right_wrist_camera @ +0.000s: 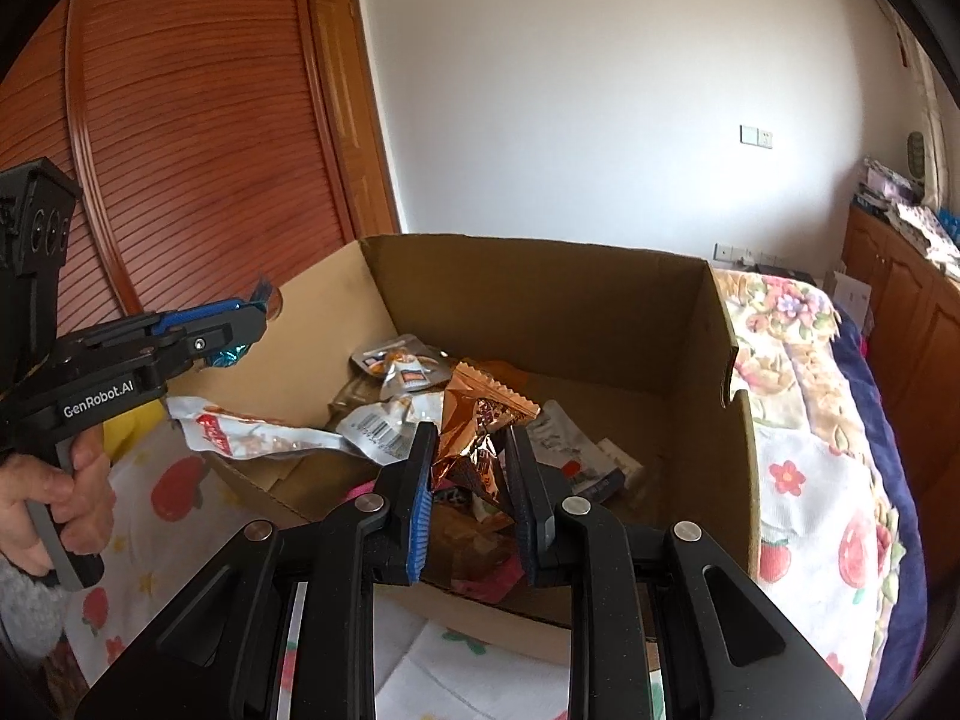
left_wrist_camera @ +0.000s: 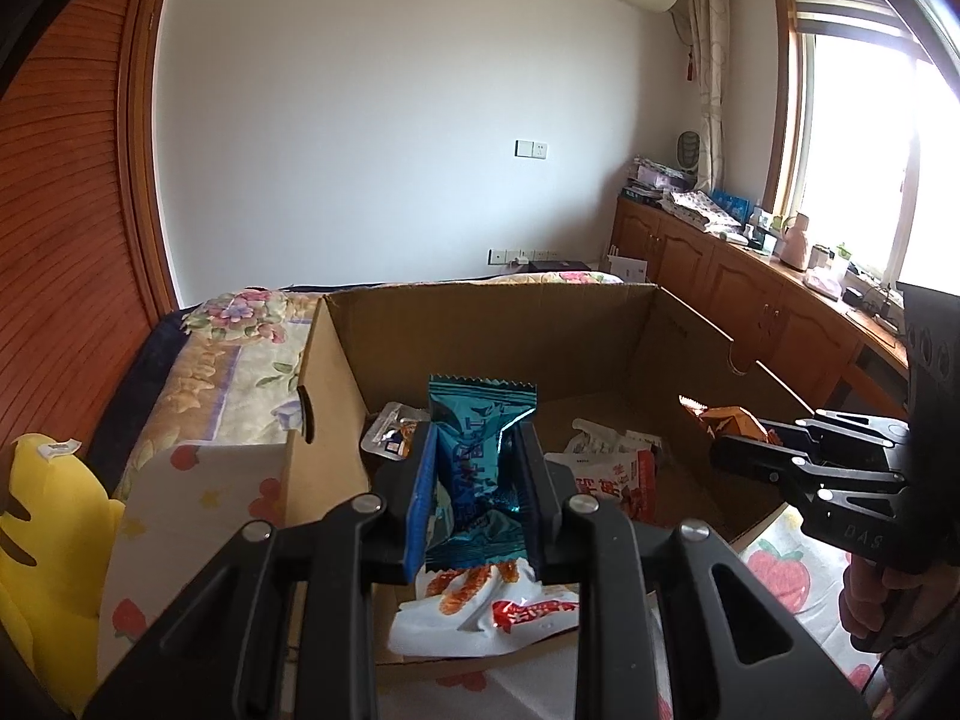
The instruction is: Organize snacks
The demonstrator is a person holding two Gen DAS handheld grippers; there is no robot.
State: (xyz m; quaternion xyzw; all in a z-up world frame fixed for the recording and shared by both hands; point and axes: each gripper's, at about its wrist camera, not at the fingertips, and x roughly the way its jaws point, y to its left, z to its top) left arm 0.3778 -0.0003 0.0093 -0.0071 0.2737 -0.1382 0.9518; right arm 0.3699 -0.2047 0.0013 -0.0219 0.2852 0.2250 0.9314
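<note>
Clamping a teal snack packet [left_wrist_camera: 474,468] at lower centre of the left wrist view, the left gripper [left_wrist_camera: 474,438] has its jaws drawn in tight on the wrapper's waist, packet upright w/ its crimped top edge poking above the fingertips. Same deal in the right wrist view: right gripper [right_wrist_camera: 468,456] is pinched closed on a copper-orange foil packet [right_wrist_camera: 480,426], crumpled, held above the box opening.

Just below the teal packet, a white packet w/ red print [left_wrist_camera: 480,606] lies draped over the near rim of the cardboard box [left_wrist_camera: 480,324]. Inside the box, mid-frame: a white-and-red pouch [left_wrist_camera: 612,474] to the right of the left gripper, and a small clear-ish sachet [left_wrist_camera: 390,438] to the left, partly hidden behind the finger. In the right wrist view the box floor holds a loose heap of packets: silver ones w/ barcodes, pink bits underneath, exact count hard to make out since the gripper blocks the middle.

Box sits on a strawberry-print sheet [right_wrist_camera: 180,492]. A yellow plush [left_wrist_camera: 42,540] is cut off at lower left of the left view. Farther back, a floral bedspread [left_wrist_camera: 240,348] runs behind the box. At the far right of the left view, wooden cabinets [left_wrist_camera: 720,276] carry clutter too small to id, under a blown-out window [left_wrist_camera: 864,156].
</note>
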